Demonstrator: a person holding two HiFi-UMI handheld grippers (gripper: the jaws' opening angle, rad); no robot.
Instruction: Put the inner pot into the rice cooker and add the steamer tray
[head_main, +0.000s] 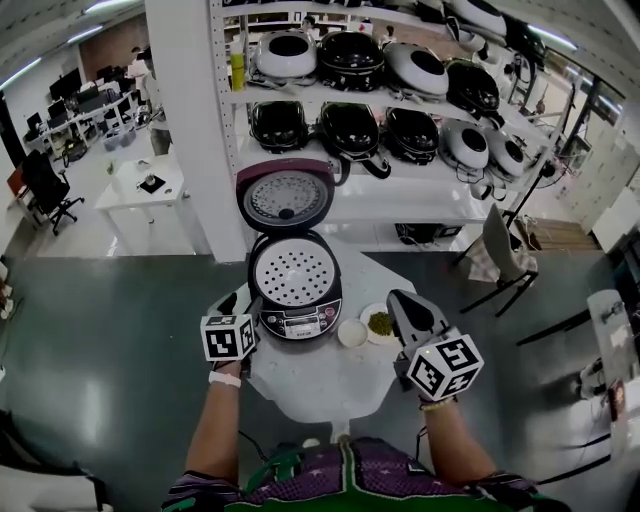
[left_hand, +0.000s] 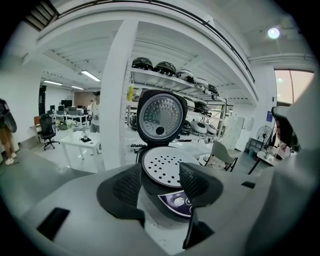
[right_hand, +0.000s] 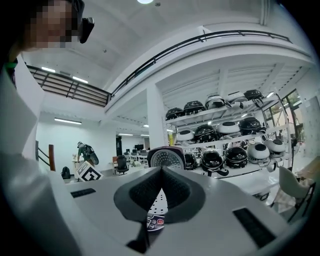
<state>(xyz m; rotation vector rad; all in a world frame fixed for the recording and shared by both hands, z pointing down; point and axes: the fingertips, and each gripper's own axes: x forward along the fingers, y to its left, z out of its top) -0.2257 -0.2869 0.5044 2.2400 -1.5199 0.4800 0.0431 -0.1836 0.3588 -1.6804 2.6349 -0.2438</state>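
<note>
The rice cooker (head_main: 296, 318) stands on a round white table (head_main: 330, 385) with its lid (head_main: 285, 196) swung up. A white perforated steamer tray (head_main: 294, 272) lies in its mouth; the inner pot beneath is hidden. My left gripper (head_main: 243, 306) hovers at the cooker's left front, open with nothing between its jaws. In the left gripper view the left gripper (left_hand: 161, 176) frames the steamer tray (left_hand: 163, 167) and the lid (left_hand: 160, 116) beyond. My right gripper (head_main: 402, 300) is shut and empty, to the right of the cooker. In the right gripper view the right gripper (right_hand: 161, 172) points level toward the lid (right_hand: 165, 157).
A small white bowl (head_main: 352, 333) and a bowl of green beans (head_main: 380, 323) sit right of the cooker, close to the right gripper. Behind stand a white pillar (head_main: 185, 120) and shelves (head_main: 400, 100) with several rice cookers. A chair (head_main: 500, 255) is at the right.
</note>
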